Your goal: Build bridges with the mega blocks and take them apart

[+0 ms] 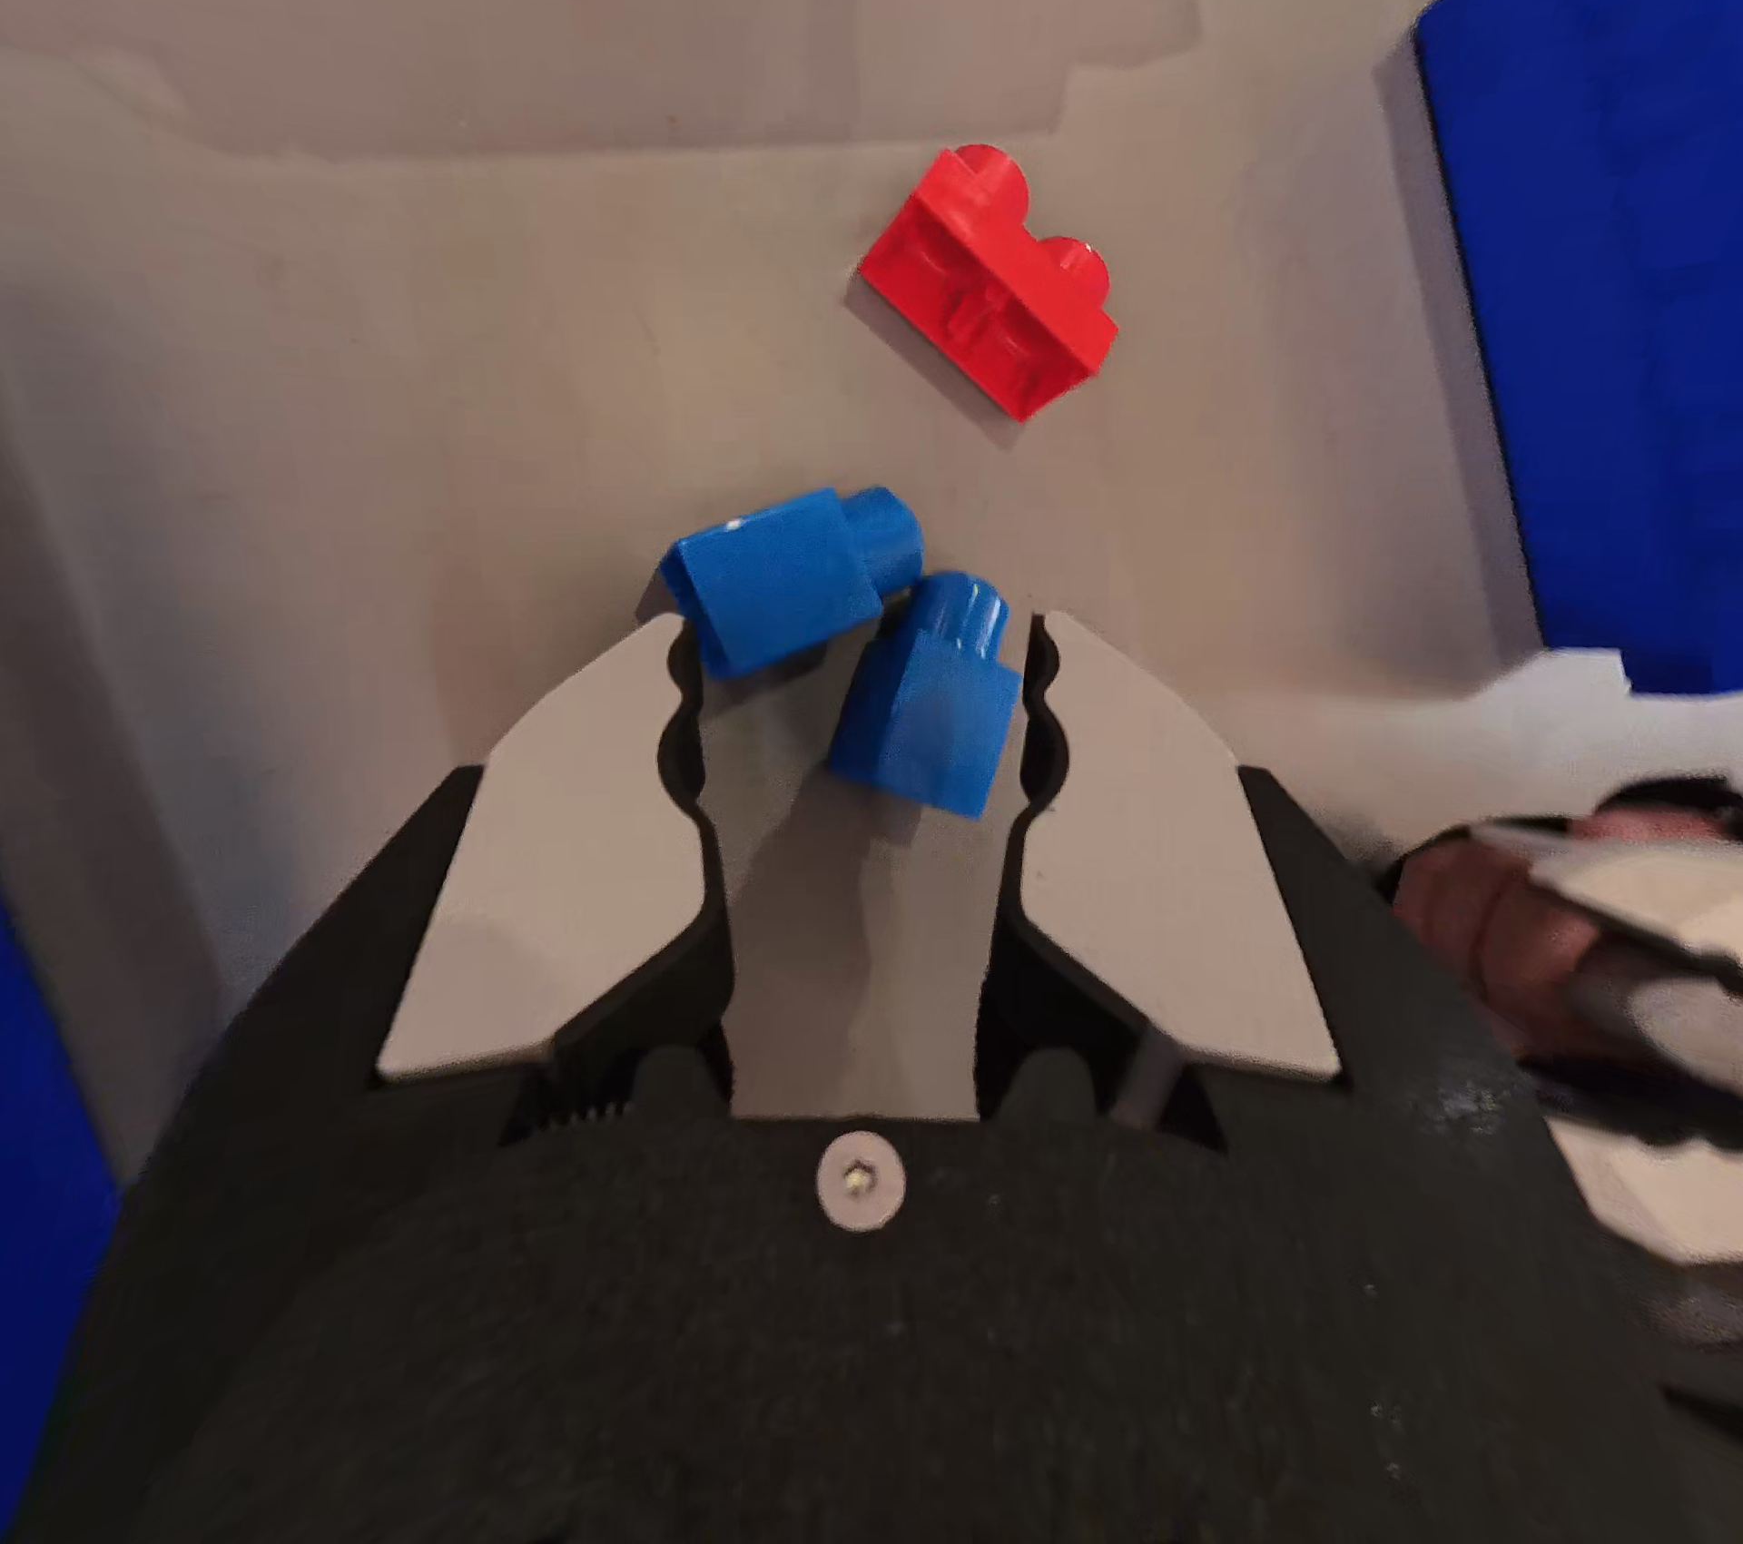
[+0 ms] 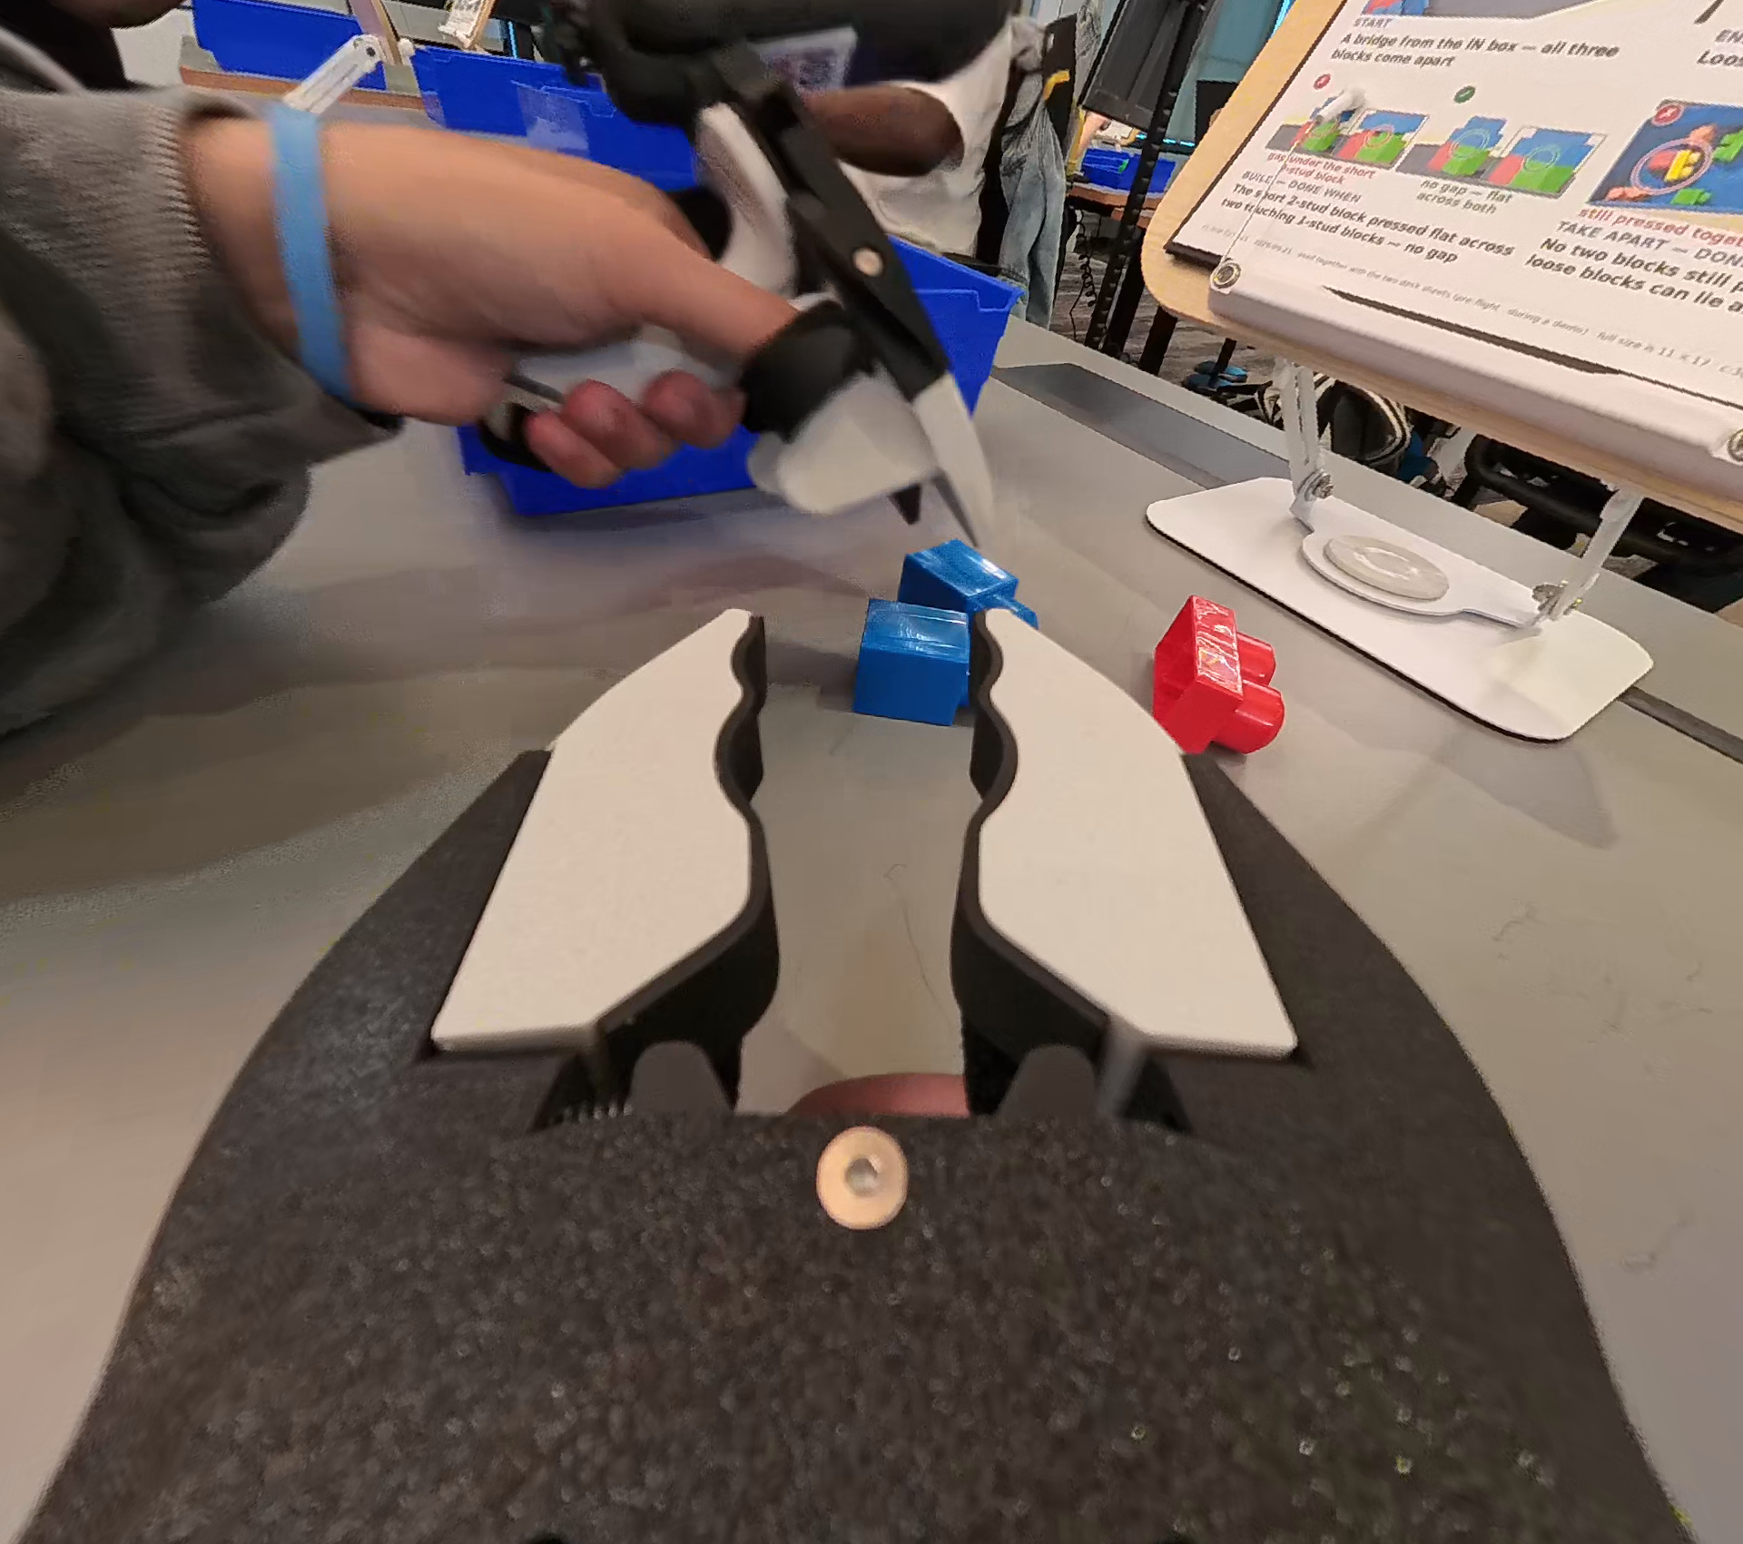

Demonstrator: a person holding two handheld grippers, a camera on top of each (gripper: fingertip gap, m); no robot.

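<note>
1. Left hand-held gripper [image 1: 854,631]: released, jaws spread, nothing held. Two blue blocks lie tipped at its fingertips, one [image 1: 929,711] between the jaws, the other [image 1: 783,589] just off the left tip.
2. Red block [image 1: 990,282] lies loose on the surface [image 1: 377,367], ahead and right.
3. Right hand-held gripper [image 2: 868,631]: released, empty; blue blocks just ahead.
4. Only the right view shows the instruction sheet [image 2: 1509,131] on its stand, printed; text not reported.

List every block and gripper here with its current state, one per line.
Left gripper: open, over the blue blocks, holding nothing.
Right gripper: open, empty.
Blue block nearer the left gripper: on its side, loose.
Other blue block: on its side, beside the first.
Red block: on its side, apart from the blue ones.
</note>
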